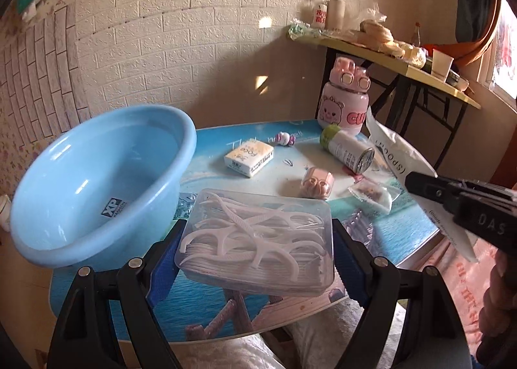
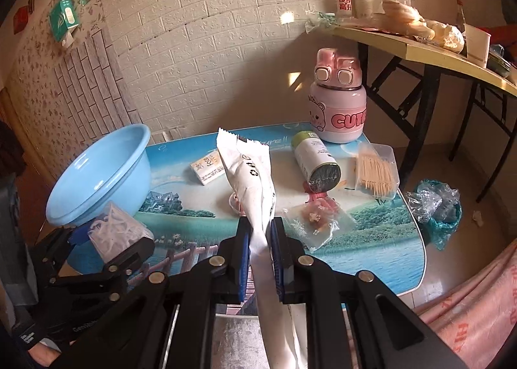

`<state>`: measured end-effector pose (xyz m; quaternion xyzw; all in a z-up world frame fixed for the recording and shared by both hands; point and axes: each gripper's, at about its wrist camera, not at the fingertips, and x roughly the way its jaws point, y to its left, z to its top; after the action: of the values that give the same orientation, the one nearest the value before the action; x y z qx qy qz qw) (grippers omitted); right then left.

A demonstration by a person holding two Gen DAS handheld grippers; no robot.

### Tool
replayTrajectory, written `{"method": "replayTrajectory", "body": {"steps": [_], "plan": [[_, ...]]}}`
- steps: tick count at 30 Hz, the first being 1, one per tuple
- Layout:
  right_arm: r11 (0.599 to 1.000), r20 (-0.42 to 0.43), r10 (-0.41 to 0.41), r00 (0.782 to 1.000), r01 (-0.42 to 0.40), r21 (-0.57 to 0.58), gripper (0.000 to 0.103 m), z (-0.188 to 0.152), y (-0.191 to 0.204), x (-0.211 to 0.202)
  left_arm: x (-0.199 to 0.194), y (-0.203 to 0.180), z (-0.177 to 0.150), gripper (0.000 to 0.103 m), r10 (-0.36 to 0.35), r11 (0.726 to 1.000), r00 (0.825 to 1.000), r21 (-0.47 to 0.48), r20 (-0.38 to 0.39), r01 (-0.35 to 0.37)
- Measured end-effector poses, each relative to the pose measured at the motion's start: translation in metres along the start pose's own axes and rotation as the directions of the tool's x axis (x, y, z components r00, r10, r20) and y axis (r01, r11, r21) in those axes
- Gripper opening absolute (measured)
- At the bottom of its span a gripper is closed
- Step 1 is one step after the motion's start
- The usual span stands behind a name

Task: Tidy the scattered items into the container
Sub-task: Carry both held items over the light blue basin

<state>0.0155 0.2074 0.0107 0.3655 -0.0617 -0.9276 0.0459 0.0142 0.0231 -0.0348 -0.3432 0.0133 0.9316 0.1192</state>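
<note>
We see the blue basin (image 1: 97,181) sitting at the far-left corner of the table (image 1: 290,259), empty inside apart from a label on its inner wall. It's our landmark.

Left gripper (image 1: 255,239) holds a clear box of floss picks (image 1: 258,239) between its blue pads, jaws wide and pressing on the box's two sides. The box is lifted off the table, just right of the basin and near its rim, not over it.

Right gripper (image 2: 260,239) is pinched tight on a white packet (image 2: 252,181) (black lettering, crimped top edge). The packet stands up out of the jaws, well to the right of the basin.

Still lying on the table, all to the right of the basin: a small tissue pack (image 1: 248,158) nearest it, a tiny pink-and-white toy (image 1: 286,139) just behind that, a small pink case (image 1: 316,186) further right, a white bottle with a green cap (image 1: 347,152) on its side, a clear sachet (image 1: 371,196) with something brown inside, and a clear box of toothpicks (image 2: 376,171) furthest right.

A pink bear flask (image 2: 337,103) stands upright at the back corner, opposite the basin. Beyond it, a yellow folding table (image 2: 420,48) with cups and bagged food. A crumpled plastic bag (image 2: 436,207) lies on the floor, far right of the basin.
</note>
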Motion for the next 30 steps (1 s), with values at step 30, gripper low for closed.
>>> {"method": "replayTrajectory", "body": {"steps": [30], "plan": [[0.997, -0.003, -0.020, 1.000, 0.020, -0.070, 0.013, 0.020, 0.049, -0.010, -0.066, 0.058, 0.038, 0.083, 0.135, 0.984, 0.985, -0.128, 0.108, -0.121]]}}
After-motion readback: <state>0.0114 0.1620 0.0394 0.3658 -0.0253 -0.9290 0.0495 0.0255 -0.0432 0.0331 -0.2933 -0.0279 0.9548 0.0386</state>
